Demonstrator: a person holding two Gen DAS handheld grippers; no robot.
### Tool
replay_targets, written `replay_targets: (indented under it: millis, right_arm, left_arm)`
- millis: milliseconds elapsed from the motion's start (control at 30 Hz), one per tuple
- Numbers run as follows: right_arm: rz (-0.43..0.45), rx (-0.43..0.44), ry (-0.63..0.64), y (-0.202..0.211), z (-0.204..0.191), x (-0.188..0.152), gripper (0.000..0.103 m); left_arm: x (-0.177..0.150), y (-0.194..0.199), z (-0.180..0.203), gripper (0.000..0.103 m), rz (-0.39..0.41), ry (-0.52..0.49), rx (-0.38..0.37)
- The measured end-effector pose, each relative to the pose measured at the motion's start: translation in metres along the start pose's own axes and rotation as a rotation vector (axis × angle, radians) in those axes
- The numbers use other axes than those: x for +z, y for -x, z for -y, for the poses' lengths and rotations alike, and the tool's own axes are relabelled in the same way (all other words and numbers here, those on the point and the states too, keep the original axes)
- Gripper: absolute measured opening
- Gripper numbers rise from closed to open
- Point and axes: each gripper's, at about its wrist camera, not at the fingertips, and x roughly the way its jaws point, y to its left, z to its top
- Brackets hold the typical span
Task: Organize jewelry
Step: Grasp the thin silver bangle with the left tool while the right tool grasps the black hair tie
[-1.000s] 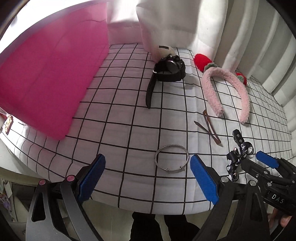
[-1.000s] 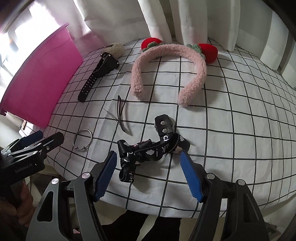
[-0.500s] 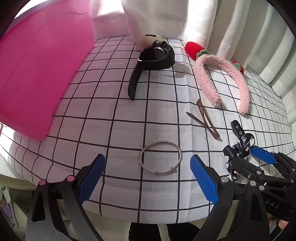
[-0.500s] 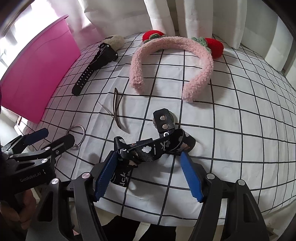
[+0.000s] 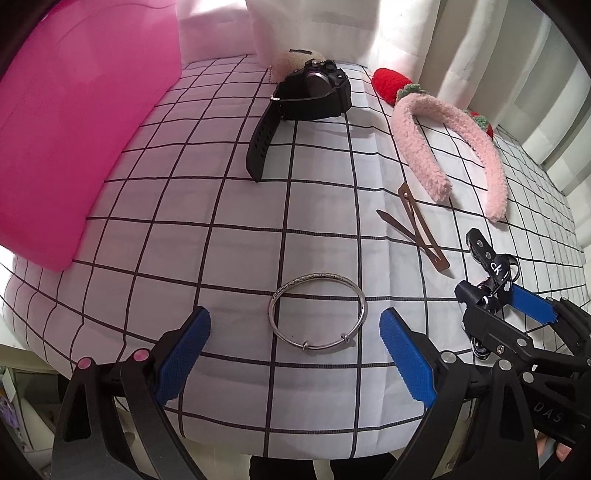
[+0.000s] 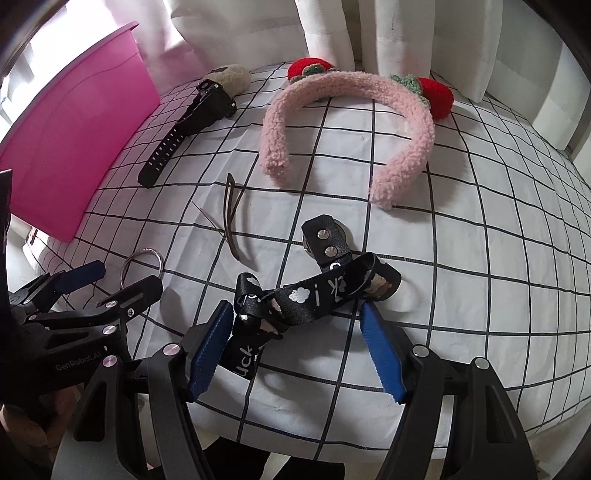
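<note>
Seen from two wrist cameras: a surface under a white cloth with a black grid (image 5: 229, 236), jewelry and accessories spread out singly across it, presumably so each can be picked up on its own.

Left gripper (image 5: 295, 350) tilted steeply down, fingers wide apart, holding nothing. Silver bangle (image 5: 318, 314) lying flat on the cloth just ahead of the gap between the two blue pads, untouched, lined up as though for a grasp across its width.

Right gripper (image 6: 295, 347) also tilted down, fingers fairly wide. Black printed strap (image 6: 314, 295), crumpled and looped with a riveted tab at its far end, lying between the pads; left pad appears to touch one end, right pad close beside the other, not clearly clamped. Judged as positioned to close on the bunched middle of the strap, where the fabric offers the most to pinch.

Farther back: thin brown hair clip (image 5: 419, 230) near the strap, fluffy pink headband (image 6: 347, 122) with red knitted strawberries, arched open toward the camera, and black wristwatch (image 5: 314, 92) with its band stretched out. Pink plastic bin (image 5: 74, 122) at the left edge, well apart from the bangle, the likely place for the sorted pieces. White curtains (image 6: 332, 29) behind.

Nothing lifted yet; both picks seemingly about to begin.
</note>
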Motion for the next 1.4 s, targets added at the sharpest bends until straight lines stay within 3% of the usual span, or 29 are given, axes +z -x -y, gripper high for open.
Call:
replay_targets:
  millis: [533,700,800,867,967,1167,1400]
  right_arm:
    - [0.050,-0.060,0.080,-0.001,-0.007,-0.003,0.067]
    - [0.055,-0.073,0.081,0.003,-0.005,-0.006,0.060]
    - [0.058,-0.080,0.076,0.005,-0.002,-0.006,0.049]
    - [0.060,-0.087,0.076,0.006,-0.001,-0.006,0.036]
    - [0.063,-0.084,0.067,0.008,0.003,-0.005,0.026]
    - [0.073,-0.062,0.054,0.013,0.005,-0.004,0.025]
    - [0.088,-0.029,0.040,0.027,0.003,0.003,0.025]
  left_arm:
    - [-0.006,-0.002,0.009,0.094,0.065,-0.039,0.053]
    - [-0.010,0.003,0.007,0.083,0.086,-0.042,0.050]
    - [-0.011,0.005,0.007,0.071,0.095,-0.054,0.046]
    - [-0.011,0.008,0.011,0.053,0.101,-0.071,0.038]
    - [-0.010,0.008,0.014,0.052,0.100,-0.077,0.040]
    - [-0.006,0.012,0.006,0.052,0.080,-0.039,0.002]
    - [0.003,0.032,0.002,0.052,0.126,-0.029,-0.003]
